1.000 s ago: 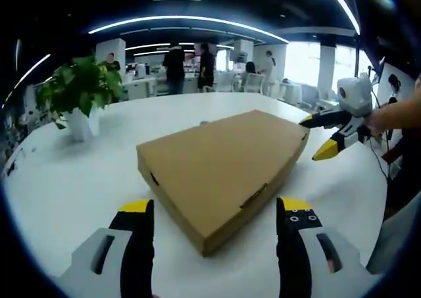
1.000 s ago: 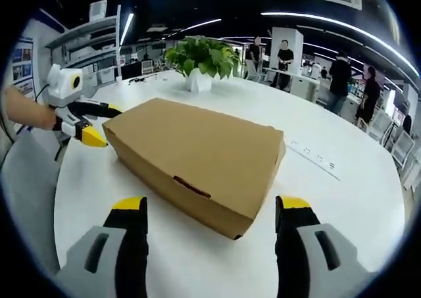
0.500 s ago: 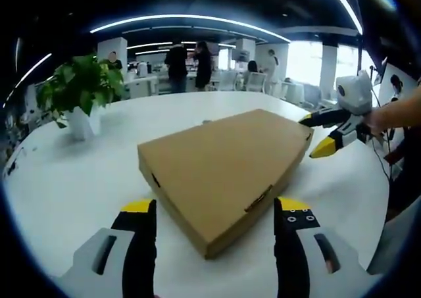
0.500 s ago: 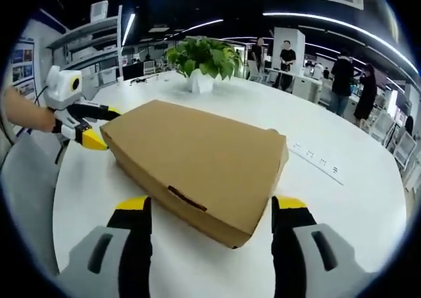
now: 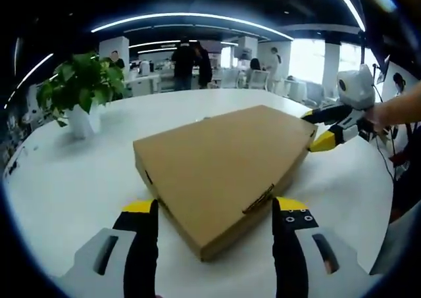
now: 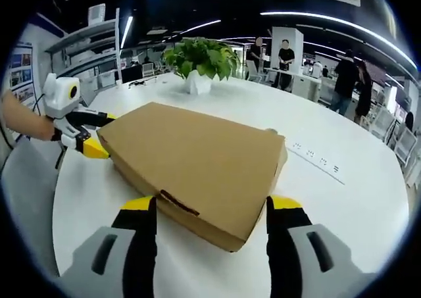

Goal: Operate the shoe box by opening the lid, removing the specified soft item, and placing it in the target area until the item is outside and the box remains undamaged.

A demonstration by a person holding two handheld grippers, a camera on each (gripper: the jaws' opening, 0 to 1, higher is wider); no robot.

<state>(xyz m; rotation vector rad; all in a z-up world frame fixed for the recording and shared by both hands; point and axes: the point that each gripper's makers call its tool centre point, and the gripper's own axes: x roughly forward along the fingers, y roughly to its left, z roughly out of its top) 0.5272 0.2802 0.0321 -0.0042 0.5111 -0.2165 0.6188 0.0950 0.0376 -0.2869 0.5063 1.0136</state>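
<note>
A closed brown cardboard shoe box (image 5: 220,166) (image 6: 197,163) lies flat on the round white table (image 5: 66,179). My left gripper (image 5: 216,209) is open, its yellow-tipped jaws standing either side of the box's near corner. At the box's far right end the right gripper (image 5: 322,130) stands open at the box's edge, held by a hand. In the right gripper view my right gripper (image 6: 212,206) is open around the box's near side, and the left gripper (image 6: 92,135) sits open at the far left corner. The lid is down; the inside is hidden.
A potted green plant (image 5: 79,91) (image 6: 200,60) stands on the table beyond the box. A power strip (image 6: 316,161) lies on the table to the right. People stand among desks in the background. Bare table surface surrounds the box.
Both grippers have closed in on the box: its near corner now reaches between each pair of jaws. The box looms larger in both views. Lid still down.
</note>
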